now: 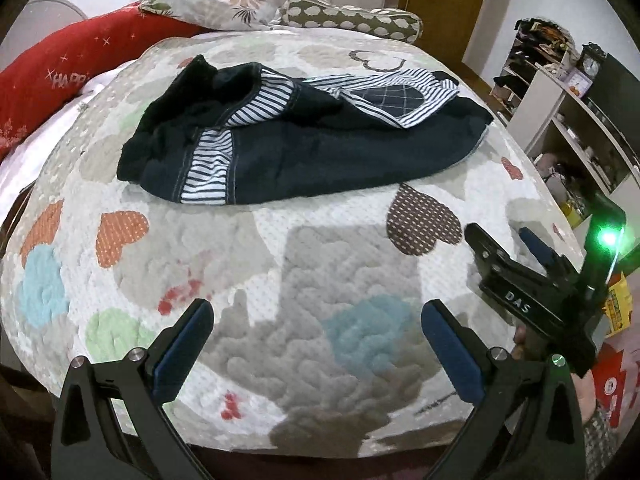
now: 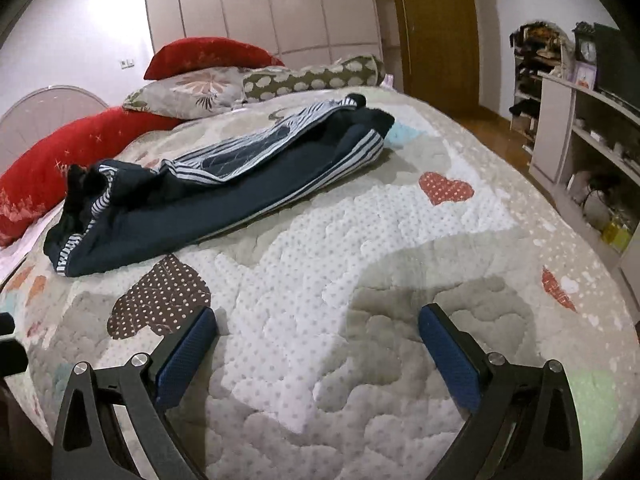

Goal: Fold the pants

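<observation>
- pants (image 1: pixel 304 136) lie crumpled on the bed (image 1: pixel 320 264), long axis running left-right, striped lining showing.
- left gripper (image 1: pixel 318 344) and right gripper (image 2: pixel 318 350) both spread apart, holding nothing.

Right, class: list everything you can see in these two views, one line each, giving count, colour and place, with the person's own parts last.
pants: one, dark navy with striped trim, crumpled mid-bed.
quilt: one, white and beige with coloured hearts, covering the bed.
pillows: two red, one floral, one cloud-patterned bolster, at the headboard end.
wardrobe: one, pale, behind the bed.
door: one, wooden, far wall.
shelves: white, cluttered, right side.
left hand-held gripper: black with blue pads, open, over the near quilt.
right hand-held gripper: same, open, empty.
</observation>
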Motion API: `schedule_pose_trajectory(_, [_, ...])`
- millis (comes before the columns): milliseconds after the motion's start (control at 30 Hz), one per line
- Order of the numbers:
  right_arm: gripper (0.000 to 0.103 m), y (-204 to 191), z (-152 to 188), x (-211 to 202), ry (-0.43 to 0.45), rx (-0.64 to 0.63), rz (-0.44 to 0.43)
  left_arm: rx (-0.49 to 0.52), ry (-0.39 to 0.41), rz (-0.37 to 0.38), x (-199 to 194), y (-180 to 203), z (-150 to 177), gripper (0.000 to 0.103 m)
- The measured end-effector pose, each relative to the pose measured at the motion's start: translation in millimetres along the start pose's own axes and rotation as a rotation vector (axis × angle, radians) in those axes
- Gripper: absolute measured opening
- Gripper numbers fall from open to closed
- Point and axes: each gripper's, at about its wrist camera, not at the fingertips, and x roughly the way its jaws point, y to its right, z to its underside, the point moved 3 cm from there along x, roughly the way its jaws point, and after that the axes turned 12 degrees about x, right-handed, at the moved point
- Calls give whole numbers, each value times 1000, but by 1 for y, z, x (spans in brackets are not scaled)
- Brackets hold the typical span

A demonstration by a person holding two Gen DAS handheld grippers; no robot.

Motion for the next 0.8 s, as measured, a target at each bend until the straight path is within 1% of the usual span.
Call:
schedule_pose_trajectory(300, [102,2,1,-3,12,-9,-1,4,4,16,-8,6,12,103])
schedule_pose_trajectory(533, [102,1,2,-3,21,-23,-2,-26,47,-6,-25,-13,17,103])
schedule_pose_trajectory(667, [102,-1,5,-5,43,-43,20,-33,33,-9,-23,-19,19,103])
schedule_pose_trajectory(800, [102,-2,4,-5,41,-46,27,-24,20,-12,-18,-23,19,103])
